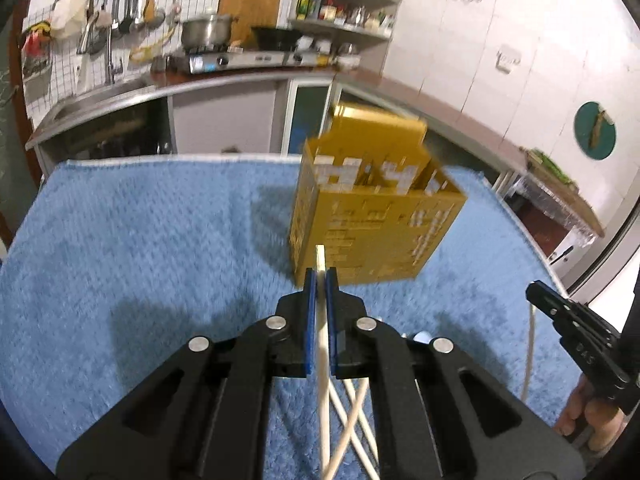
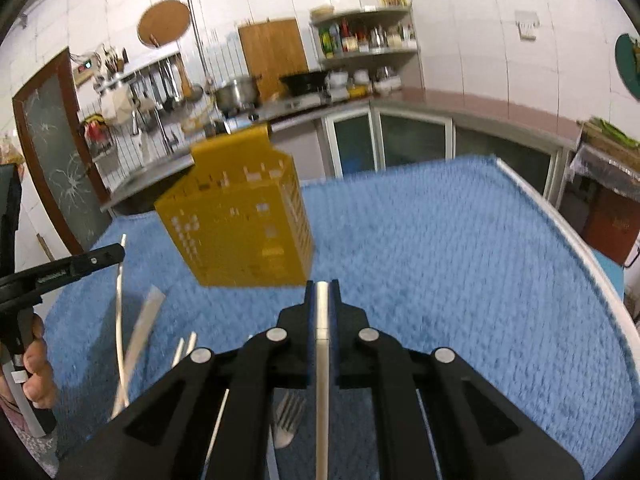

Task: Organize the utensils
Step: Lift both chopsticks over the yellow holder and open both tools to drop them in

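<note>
Blue cloth (image 1: 160,240): a fluffy blue towel is spread over the table, and everything in the task is set on it or held above it.
Yellow holder (image 1: 372,208): a perforated yellow plastic utensil box is stood upright on the cloth, ahead of both grippers; it is seen slightly right of centre from the left wrist and left of centre (image 2: 240,220) from the right wrist.
Left gripper (image 1: 320,276): the blue-padded jaws are closed on a pale chopstick (image 1: 323,360), which is pinched near its upper end, its tip poking out just above the pads in front of the holder's lower wall.
Right gripper (image 2: 322,292): the jaws are closed on a slim silver handle (image 2: 322,360), which runs back between the fingers; what kind of utensil it is cannot be told.
Loose chopsticks (image 1: 352,412): several pale sticks are left crossed on the cloth beneath the left gripper.
Fork (image 2: 287,420): a metal fork is laid on the cloth under the right gripper, tines pointing toward the holder.
Hands: a hand (image 1: 588,420) is seen wrapped round the right gripper's grip at the right edge of the left view; another hand (image 2: 38,372) is seen on the left gripper's grip at the left edge of the right view.
Background: a kitchen counter with a stove and a steel pot (image 1: 206,30) is seen behind the table.
</note>
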Demonstrator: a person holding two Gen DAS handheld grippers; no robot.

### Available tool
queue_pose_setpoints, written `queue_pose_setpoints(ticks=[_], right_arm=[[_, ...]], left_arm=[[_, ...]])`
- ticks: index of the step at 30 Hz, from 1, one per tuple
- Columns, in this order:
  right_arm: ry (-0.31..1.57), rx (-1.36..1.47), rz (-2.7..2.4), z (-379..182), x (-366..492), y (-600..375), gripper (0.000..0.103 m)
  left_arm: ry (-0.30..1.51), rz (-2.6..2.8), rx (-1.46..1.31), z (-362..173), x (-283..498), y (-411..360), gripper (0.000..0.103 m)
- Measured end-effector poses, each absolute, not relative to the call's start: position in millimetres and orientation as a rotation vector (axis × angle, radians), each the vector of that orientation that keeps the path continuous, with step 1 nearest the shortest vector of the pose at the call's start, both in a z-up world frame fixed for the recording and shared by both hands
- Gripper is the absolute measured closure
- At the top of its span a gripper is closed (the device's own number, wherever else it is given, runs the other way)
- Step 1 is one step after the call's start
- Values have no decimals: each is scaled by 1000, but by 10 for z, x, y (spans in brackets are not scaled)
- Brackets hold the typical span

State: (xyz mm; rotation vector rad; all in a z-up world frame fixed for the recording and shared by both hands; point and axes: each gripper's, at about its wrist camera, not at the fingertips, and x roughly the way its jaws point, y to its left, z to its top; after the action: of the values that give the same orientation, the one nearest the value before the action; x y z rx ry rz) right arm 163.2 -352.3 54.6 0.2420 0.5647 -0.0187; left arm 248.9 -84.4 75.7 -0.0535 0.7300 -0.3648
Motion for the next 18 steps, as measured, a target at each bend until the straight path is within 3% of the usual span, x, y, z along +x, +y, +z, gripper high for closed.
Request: queue_pose_setpoints(ticks=[10,18], right_arm=[[392,225,11,1078,1626,-3522,97],[211,195,24,1843,1913,-3510,97]], left_arm=[[535,-374,-61,1354,2302,-772,100],[377,-368,-62,2093,2467,-891,100]])
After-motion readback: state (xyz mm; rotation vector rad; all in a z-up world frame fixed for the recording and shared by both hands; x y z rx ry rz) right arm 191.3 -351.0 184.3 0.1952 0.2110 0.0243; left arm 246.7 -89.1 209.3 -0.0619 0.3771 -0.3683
